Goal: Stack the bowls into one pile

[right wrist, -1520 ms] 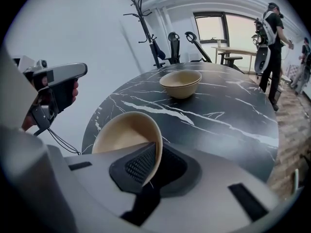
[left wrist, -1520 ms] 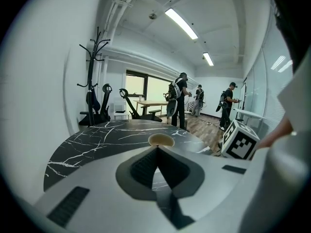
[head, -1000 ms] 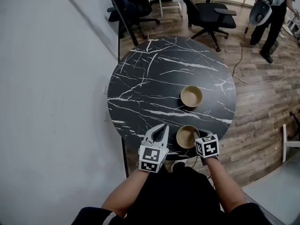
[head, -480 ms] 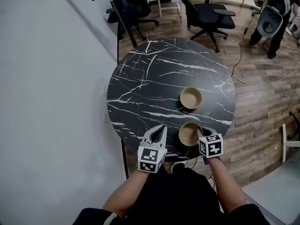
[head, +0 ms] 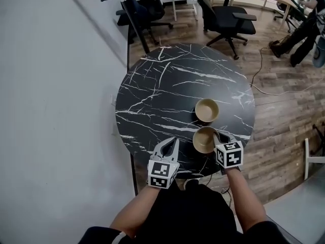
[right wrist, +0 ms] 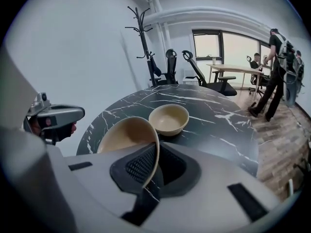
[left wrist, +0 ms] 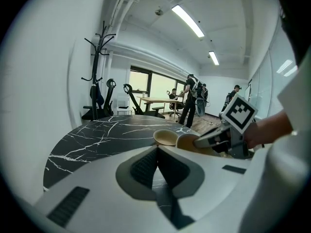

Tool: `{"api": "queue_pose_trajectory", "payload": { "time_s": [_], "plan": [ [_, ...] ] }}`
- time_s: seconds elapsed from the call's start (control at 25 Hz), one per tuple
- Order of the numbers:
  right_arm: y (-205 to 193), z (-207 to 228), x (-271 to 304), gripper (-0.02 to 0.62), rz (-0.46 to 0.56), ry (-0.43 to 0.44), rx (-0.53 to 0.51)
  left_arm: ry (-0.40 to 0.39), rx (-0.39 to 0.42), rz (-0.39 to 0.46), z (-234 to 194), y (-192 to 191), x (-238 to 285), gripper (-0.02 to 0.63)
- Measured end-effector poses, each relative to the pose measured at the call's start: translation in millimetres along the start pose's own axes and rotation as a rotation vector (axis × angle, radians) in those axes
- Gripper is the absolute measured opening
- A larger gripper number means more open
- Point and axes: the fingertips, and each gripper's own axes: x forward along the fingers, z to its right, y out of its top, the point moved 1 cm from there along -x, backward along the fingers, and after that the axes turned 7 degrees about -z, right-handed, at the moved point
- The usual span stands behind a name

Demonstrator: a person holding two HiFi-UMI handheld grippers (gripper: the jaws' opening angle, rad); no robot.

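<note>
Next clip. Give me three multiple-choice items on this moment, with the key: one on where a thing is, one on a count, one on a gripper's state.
1. Where is the free bowl?
A. on the table, beyond the held bowl
B. upside down on top of the held bowl
C. nested inside the held bowl

2. How many bowls show?
A. one
B. two
C. four

3. What state is the right gripper in?
A. open above the table
B. shut with nothing in it
C. shut on a bowl's rim

Key:
1 A: the head view shows it standing apart on the marble top.
2 B: two beige bowls show in every view.
3 C: the right gripper view shows the held bowl's rim pinched between the jaws, with the bowl tilted.
</note>
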Motion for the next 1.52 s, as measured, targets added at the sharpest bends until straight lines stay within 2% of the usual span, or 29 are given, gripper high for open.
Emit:
{"api": "queue_pose_trajectory", "payload": {
  "time_s": [0.28,0.8,1.04,1.28,1.52],
  "plan": [
    [42.2,8.0,1.6,0.020,0.048,0.008,0.000,-0.004,0.001,0.006,-1.3,6.2,3.8,0.014],
    [95.2,46.8,21.0,0.021,0.072,-0.068,-0.023,0.009,-0.006,0.005,-9.5,8.3,5.2,0.014],
    [102.0,59.7,46.7,0.021,0.021,-0.088,-0.019,0.016,-0.010,0.000,-14.1,6.2,4.2,0.014],
    [102.7,66.1,67.6,0.025,-0.036,-0.128,-0.079,0.018,-0.017,-0.004,-22.2,7.1,0.6,0.014],
    [99.4,66.0,78.3,0.023,-0.051,-0.137,-0.108,0.023,-0.024,-0.009,-30.5,3.4,-0.8,0.014]
  ]
}}
